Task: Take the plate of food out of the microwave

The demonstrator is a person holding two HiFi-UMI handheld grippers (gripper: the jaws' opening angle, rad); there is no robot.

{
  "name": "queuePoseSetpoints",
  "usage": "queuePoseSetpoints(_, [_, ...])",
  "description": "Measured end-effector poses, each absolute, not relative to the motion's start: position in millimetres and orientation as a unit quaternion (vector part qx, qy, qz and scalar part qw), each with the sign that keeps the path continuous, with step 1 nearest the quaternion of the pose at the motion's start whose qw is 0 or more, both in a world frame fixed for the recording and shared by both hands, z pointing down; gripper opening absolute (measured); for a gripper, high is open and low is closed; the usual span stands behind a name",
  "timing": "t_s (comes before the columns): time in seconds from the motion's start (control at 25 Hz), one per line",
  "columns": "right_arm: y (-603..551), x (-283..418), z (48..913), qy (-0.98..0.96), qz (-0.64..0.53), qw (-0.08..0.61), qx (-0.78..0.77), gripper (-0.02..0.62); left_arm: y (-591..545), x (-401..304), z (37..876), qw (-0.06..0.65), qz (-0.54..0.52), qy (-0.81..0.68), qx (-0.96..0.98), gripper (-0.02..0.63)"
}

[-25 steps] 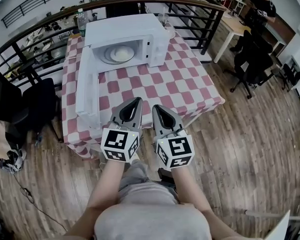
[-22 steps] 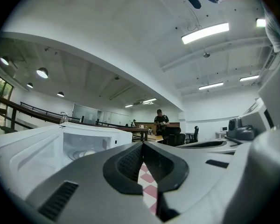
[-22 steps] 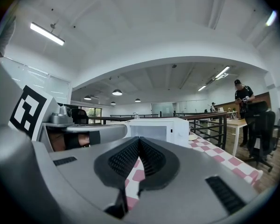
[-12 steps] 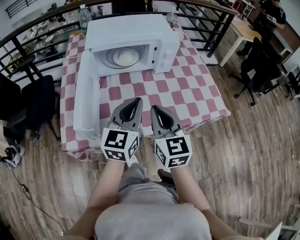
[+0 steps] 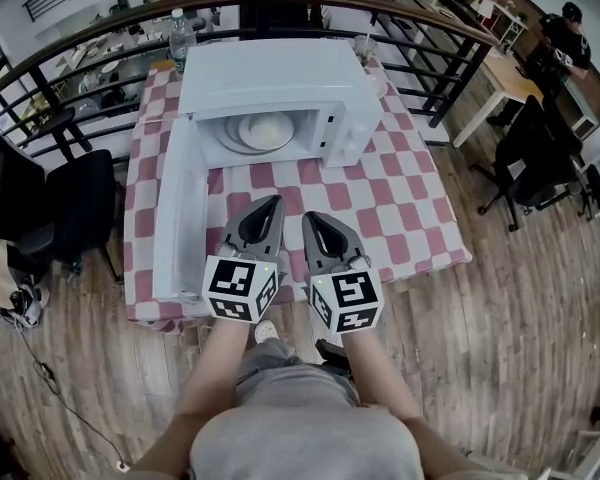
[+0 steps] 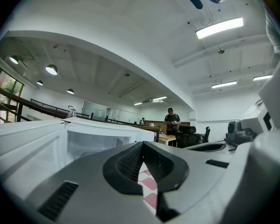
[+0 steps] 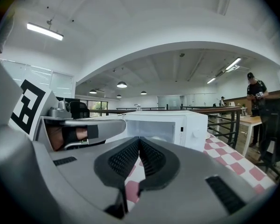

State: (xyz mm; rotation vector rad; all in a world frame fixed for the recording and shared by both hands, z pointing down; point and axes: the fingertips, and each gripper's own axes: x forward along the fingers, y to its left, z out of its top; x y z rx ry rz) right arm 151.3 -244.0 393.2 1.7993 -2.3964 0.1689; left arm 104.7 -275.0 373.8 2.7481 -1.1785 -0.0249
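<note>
— How do your grippers stand?

— My left gripper (image 5: pixel 274 202) and right gripper (image 5: pixel 311 217) are both pinched shut on nothing, side by side over the near part of the table (image 5: pixel 405 203); I haven't reached in yet.

— And the plate?

— The plate of food (image 5: pixel 266 130) sits inside the microwave (image 5: pixel 280 73). Its door (image 5: pixel 177 208) hangs open on the left, so the way in looks clear.

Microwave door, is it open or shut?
Open: the door stands swung out leftward, and the plate of food shows inside the microwave.
</note>
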Motion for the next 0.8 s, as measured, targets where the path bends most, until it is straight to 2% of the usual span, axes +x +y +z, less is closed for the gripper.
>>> queuePoseSetpoints(0.8, [-299, 150, 411, -0.798, 0.083, 0.057, 0.594, 0.028, -327, 97, 396, 0.087, -0.003, -0.397, 0.914, 0.0])
